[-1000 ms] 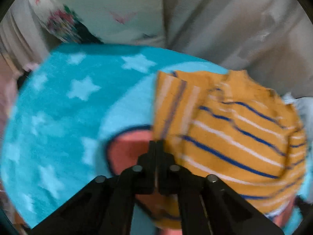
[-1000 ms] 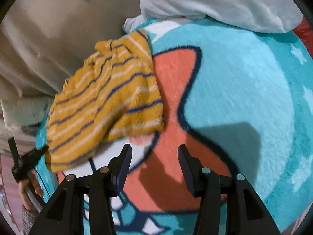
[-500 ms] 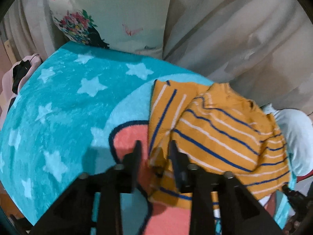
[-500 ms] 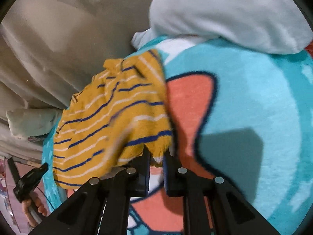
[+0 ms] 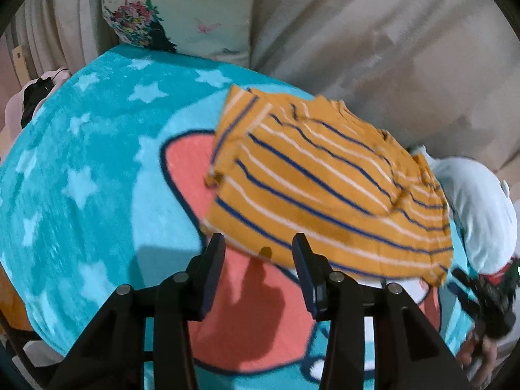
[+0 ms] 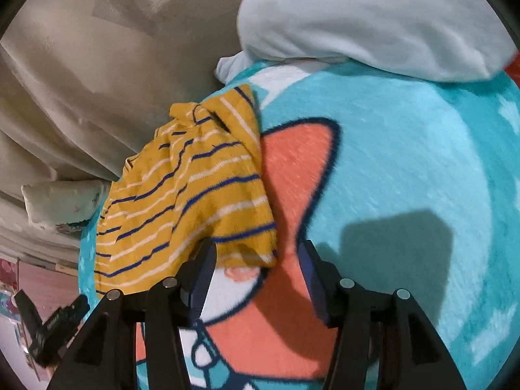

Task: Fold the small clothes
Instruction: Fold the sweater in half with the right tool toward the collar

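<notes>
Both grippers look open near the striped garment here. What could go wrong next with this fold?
1. The striped garment lies rumpled, its far edge bunched; further folds may lock in the wrinkles.
2. The left gripper and right gripper are open at its near edge; closing low could pinch the plush blanket too.
3. The white cloth sits just past the garment's far corner and might get dragged along.
</notes>
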